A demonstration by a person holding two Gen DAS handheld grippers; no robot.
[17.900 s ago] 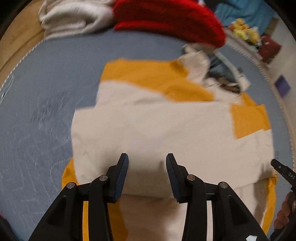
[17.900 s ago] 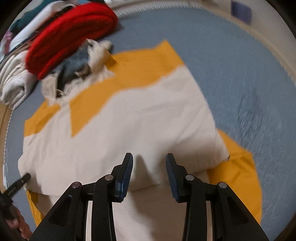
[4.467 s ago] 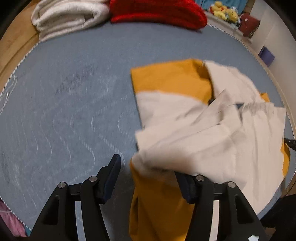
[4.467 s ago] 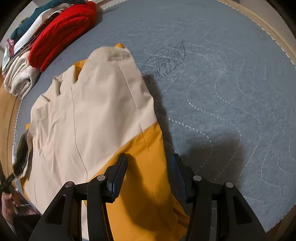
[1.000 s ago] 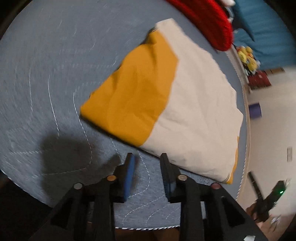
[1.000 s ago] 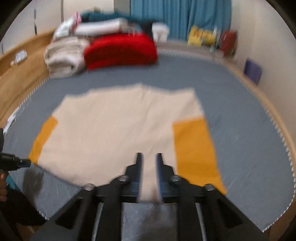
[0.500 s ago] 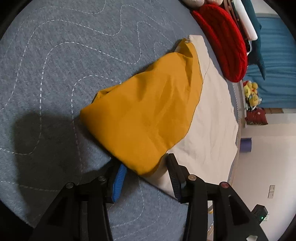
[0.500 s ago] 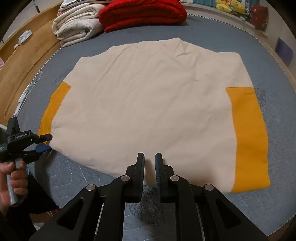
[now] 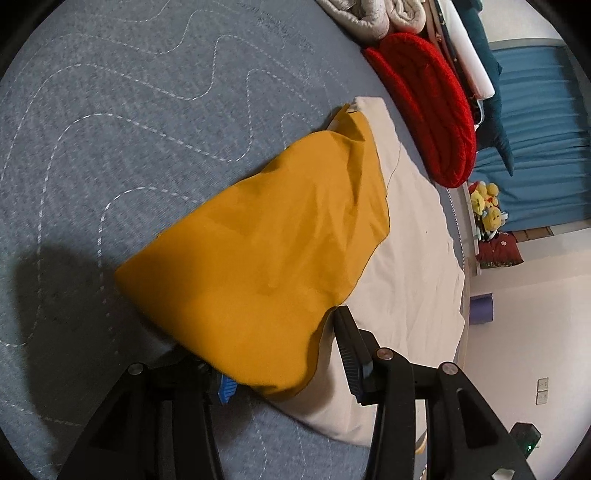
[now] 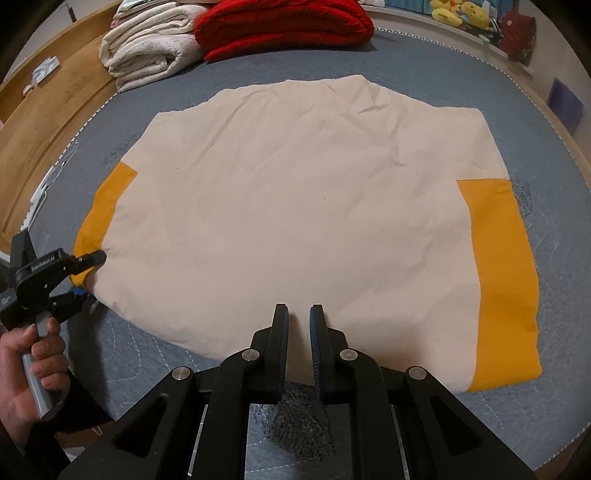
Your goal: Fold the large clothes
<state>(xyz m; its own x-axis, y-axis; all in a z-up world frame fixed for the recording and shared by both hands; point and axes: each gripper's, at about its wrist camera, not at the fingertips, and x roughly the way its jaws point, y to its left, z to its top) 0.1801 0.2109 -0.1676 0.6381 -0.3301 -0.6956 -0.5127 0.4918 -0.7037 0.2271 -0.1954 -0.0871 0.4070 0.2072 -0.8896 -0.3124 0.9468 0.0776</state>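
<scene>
A large cream garment (image 10: 295, 206) with orange side panels lies spread flat on the grey quilted bed. My left gripper (image 9: 284, 354) is open with its jaws around the orange corner (image 9: 258, 266) at the garment's left front edge; one finger lies under the cloth, one above. It also shows in the right wrist view (image 10: 83, 275), held in a hand. My right gripper (image 10: 297, 321) is nearly shut and empty, its fingertips over the garment's near hem at the middle.
Folded white blankets (image 10: 147, 40) and a red knit (image 10: 284, 26) lie stacked at the bed's far edge. A wooden floor (image 10: 40, 110) runs along the left. Toys (image 9: 487, 210) and a blue curtain (image 9: 546, 122) stand beyond the bed.
My left gripper has pushed further onto the orange corner, which now covers its left finger. My right gripper has moved slightly closer to the near hem.
</scene>
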